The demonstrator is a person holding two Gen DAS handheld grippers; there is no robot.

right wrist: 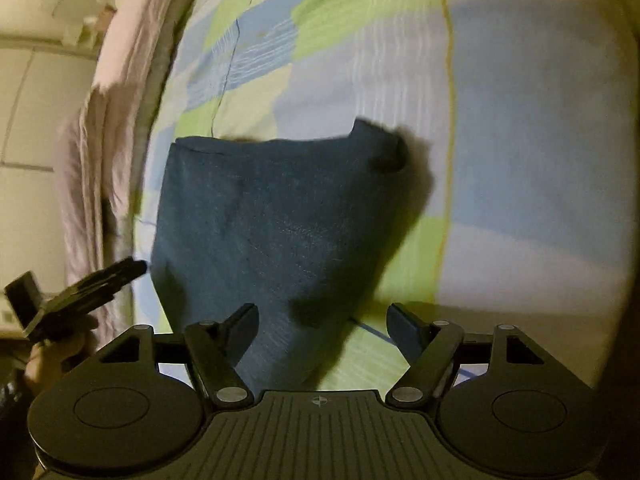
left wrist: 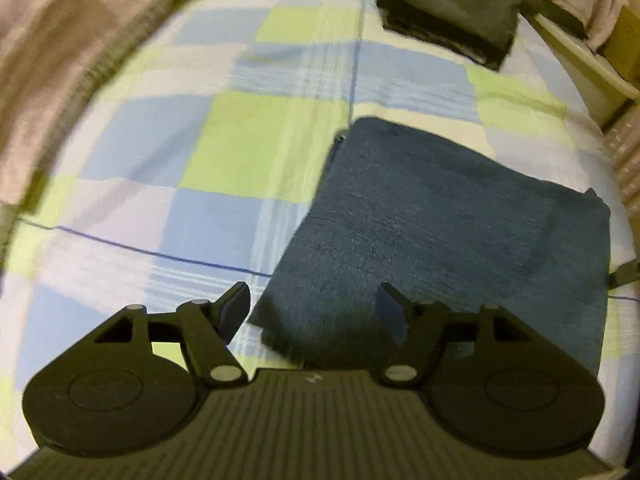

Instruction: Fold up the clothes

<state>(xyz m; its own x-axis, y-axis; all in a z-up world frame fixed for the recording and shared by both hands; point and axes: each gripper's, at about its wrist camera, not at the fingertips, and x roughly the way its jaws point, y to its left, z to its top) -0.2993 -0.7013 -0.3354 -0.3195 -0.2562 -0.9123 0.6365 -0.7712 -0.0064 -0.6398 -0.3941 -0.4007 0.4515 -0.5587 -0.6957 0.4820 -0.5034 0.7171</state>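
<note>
Left view, upper left: a pale pinkish blanket [left wrist: 44, 52] bunches along the edge of the bed, blurred.
Left view, middle: the checked bedsheet [left wrist: 168, 152] in green, blue and white squares lies bare there, with a thin dark blue line running across it.
My left gripper [left wrist: 314, 310]: low in the frame, fingers [left wrist: 236, 306] spread wide, gripping nothing; the left tip is over the sheet, the right tip over the near edge of the towel.
Folded blue towel [left wrist: 440, 224]: lies flat on the bedsheet in the centre-right of the left view, a tidy rectangle set at a slant, its near corner just in front of my left gripper.
Left view, upper right: a dark folded garment [left wrist: 444, 12] sits on the sheet, well apart from the blue towel.
Left view, right edge: a small dark tip pokes in beside the towel; I cannot tell what it is.
Right view, left edge: the pinkish blanket [right wrist: 108, 120] runs down the bed's side, and my left gripper [right wrist: 80, 296] shows low there, held in my hand [right wrist: 56, 356].
Right view, centre: the blue towel [right wrist: 276, 224] lies on the bedsheet [right wrist: 520, 160], its far right corner lifted slightly and casting a shadow.
My right gripper [right wrist: 322, 328]: low in the frame, fingers [right wrist: 244, 332] spread wide and empty, the left tip over the towel's near end, the right tip over bare sheet.
</note>
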